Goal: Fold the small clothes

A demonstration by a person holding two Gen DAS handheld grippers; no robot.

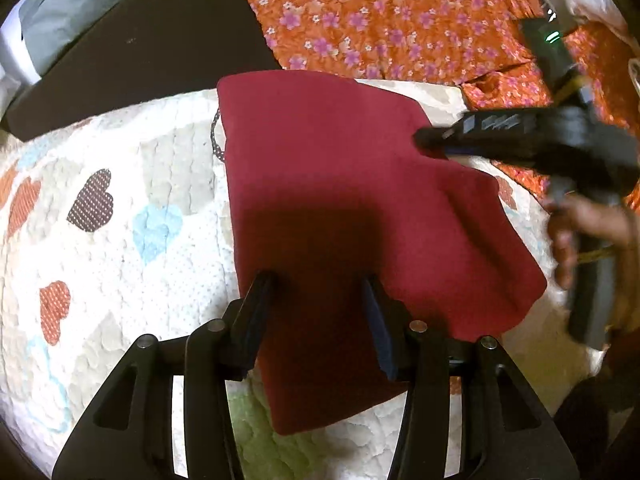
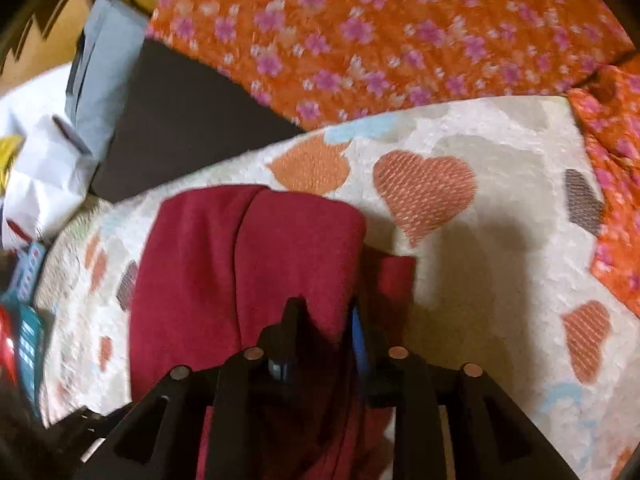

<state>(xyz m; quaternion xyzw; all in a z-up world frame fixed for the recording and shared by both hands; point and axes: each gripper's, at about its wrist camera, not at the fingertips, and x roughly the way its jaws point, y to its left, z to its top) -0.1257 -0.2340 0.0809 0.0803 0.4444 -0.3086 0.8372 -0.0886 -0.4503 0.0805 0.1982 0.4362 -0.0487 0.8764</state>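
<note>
A dark red small garment (image 1: 340, 200) lies partly folded on a white quilt with heart patches (image 1: 120, 220). My left gripper (image 1: 318, 280) is open, its two fingers spread just above the garment's near part. My right gripper (image 1: 424, 140) reaches in from the right in the left wrist view, its tip at the garment's right edge. In the right wrist view the right gripper (image 2: 326, 308) has its fingers close together with a fold of the red garment (image 2: 248, 264) between them.
An orange cloth with pink flowers (image 1: 380, 20) covers the far side. A dark flat board (image 1: 140, 52) and a grey-blue bag (image 2: 104, 80) lie at the far left. White paper and coloured boxes (image 2: 24, 320) sit left of the quilt.
</note>
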